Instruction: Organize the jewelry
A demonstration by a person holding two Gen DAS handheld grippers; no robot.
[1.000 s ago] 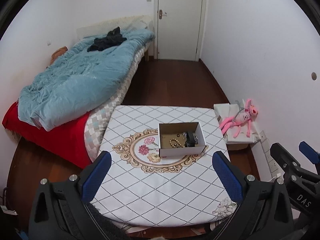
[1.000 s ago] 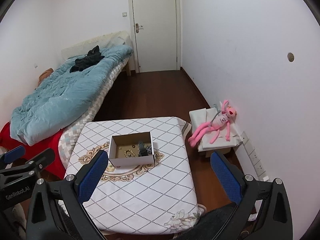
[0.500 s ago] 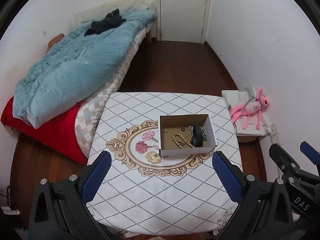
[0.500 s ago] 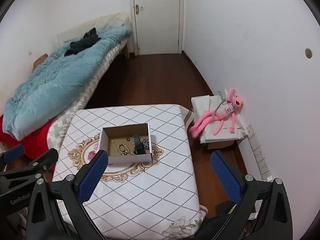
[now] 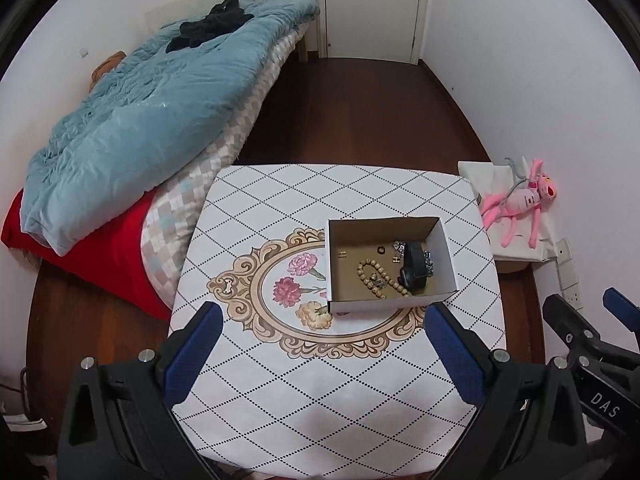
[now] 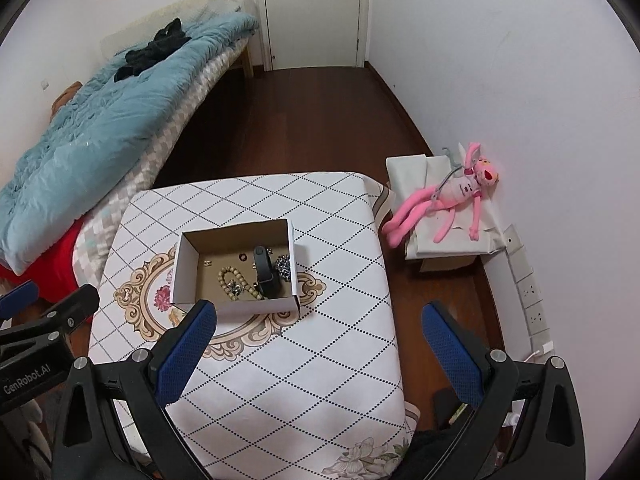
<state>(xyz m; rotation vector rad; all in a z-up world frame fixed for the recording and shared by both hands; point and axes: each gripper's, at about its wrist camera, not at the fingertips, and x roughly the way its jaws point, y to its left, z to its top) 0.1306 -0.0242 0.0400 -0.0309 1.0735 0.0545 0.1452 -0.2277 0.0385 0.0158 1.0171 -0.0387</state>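
Observation:
A white cardboard box (image 5: 444, 256) stands open on the table (image 5: 304, 380); it also shows in the right wrist view (image 6: 184, 256). In it lie a wooden bead bracelet (image 5: 370, 278), a black band (image 5: 412, 270), a silver chain (image 5: 429, 261), a small dark ring (image 5: 381, 249) and small earrings. My left gripper (image 5: 320, 354) is open and empty, high above the table's near side. My right gripper (image 6: 318, 354) is open and empty, above the table's right front. Each gripper shows at the edge of the other's view.
The table wears a white diamond-pattern cloth with a floral medallion (image 5: 296, 288). A bed with a blue quilt (image 5: 152, 120) is at the left. A pink plush toy (image 6: 444, 200) lies on a low white box by the right wall. A door (image 6: 312, 8) is at the back.
Both grippers have tilted downward and come nearer the table, so the box and its contents sit larger and more central in both views. Both stay open.

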